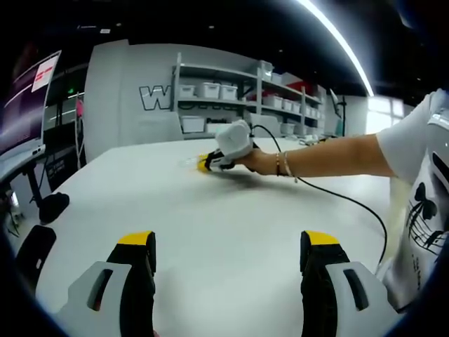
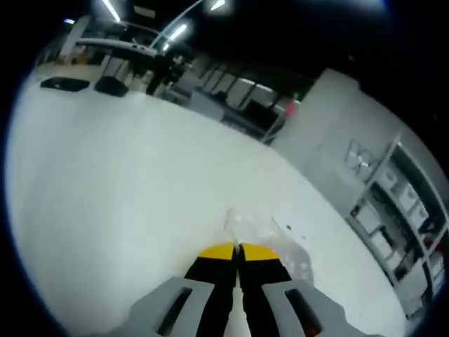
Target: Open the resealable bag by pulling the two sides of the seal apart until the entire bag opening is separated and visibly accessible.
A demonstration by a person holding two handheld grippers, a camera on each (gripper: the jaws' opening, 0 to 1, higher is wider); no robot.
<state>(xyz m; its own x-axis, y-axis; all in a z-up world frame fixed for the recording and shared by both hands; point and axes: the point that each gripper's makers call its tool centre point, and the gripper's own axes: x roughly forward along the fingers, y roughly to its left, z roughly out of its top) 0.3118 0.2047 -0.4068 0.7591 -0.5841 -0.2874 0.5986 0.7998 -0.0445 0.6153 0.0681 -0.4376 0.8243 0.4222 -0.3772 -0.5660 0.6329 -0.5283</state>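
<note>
The clear resealable bag (image 2: 275,242) lies flat on the white table (image 2: 126,182), hard to make out against it. My right gripper (image 2: 238,251) is shut, its yellow tips pressed together on the bag's near edge. In the left gripper view the right gripper (image 1: 208,163) rests low on the table at mid-distance, held by a person's hand, with the bag (image 1: 189,161) a faint patch just left of its tips. My left gripper (image 1: 230,242) is open wide above the near part of the table, well short of the bag, with nothing between its jaws.
A black cable (image 1: 337,196) trails from the right gripper across the table toward the person's arm (image 1: 337,156) and white shirt at the right. Shelves with white bins (image 1: 224,91) stand behind the table. Dark objects (image 2: 70,84) lie at the table's far edge.
</note>
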